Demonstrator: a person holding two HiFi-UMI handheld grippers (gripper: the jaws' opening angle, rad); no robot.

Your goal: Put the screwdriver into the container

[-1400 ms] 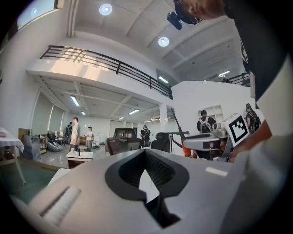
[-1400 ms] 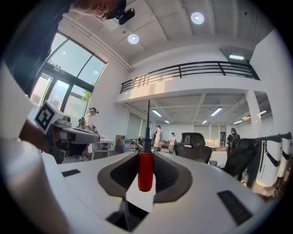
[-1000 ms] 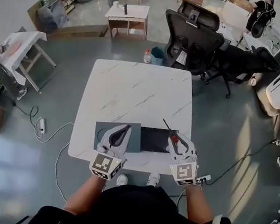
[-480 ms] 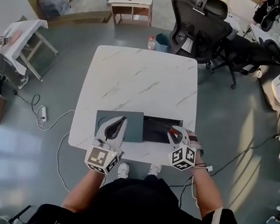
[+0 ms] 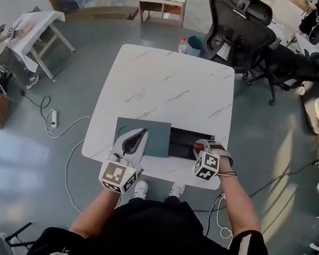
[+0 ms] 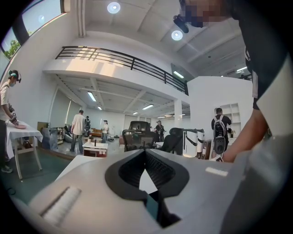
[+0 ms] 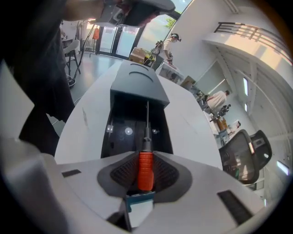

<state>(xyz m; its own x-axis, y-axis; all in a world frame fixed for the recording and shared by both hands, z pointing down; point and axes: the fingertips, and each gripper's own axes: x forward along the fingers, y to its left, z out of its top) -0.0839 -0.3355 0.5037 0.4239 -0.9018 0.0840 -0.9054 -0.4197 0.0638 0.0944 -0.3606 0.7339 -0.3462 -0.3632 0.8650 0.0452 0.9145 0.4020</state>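
Right tongs (image 7: 145, 157) half hide the screwdriver (image 7: 145, 172) pointing into the container (image 7: 121, 137)

Open lab-like workspace — grey floor (image 5: 64, 85), office chairs (image 5: 238, 28), work tables (image 5: 171, 90), mezzanine railing (image 6: 119, 57) overhead

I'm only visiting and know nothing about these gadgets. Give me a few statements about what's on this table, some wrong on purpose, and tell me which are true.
1. The right gripper holds a screwdriver with a red handle. True.
2. The screwdriver's shaft points away from the container. False: it points into the open dark container.
3. The grey lid covers the whole container. False: the grey lid sits over one end, leaving the rest open.
4. The left gripper has nothing between its fingers. True.
5. The table top is dark wood. False: the table is white with grey veins.
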